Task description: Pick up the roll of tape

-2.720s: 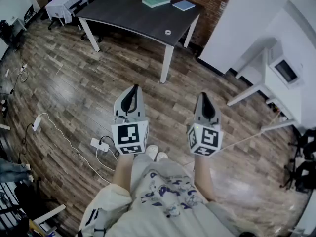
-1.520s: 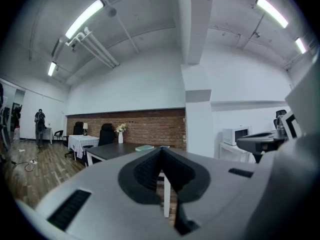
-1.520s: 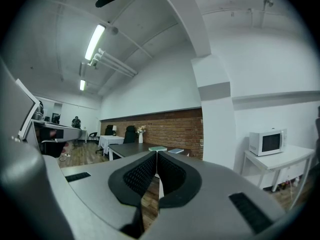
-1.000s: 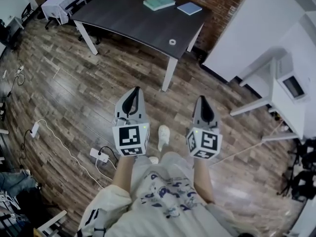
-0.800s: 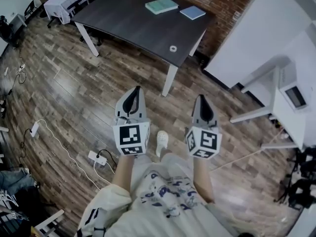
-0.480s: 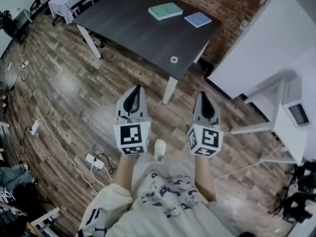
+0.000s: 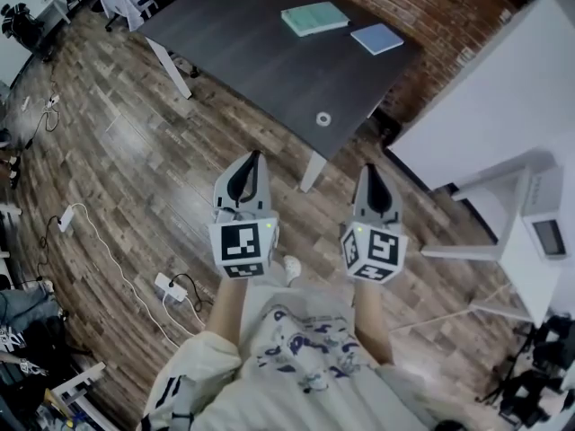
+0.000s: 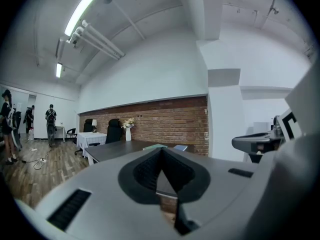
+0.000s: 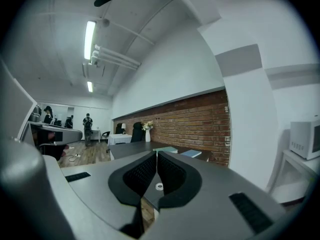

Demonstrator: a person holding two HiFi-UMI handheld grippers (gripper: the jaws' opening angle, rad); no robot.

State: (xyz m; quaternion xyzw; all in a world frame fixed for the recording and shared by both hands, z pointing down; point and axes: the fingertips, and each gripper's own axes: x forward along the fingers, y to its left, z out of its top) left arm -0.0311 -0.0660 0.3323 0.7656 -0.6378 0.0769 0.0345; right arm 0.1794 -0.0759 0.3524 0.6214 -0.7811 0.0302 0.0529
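We found no words, numbers or brand names that we could read. The left cube (image 7: 241,250) on the left gripper (image 7: 253,155) and the right cube (image 7: 373,254) on the right gripper (image 7: 369,167) carried only square black-and-white marker patterns, not letters. The dark print on the person's shirt (image 7: 301,353) was too small to make out. The green book (image 7: 314,18) and the blue book (image 7: 376,38) on the dark surface (image 7: 252,43) showed no legible title.
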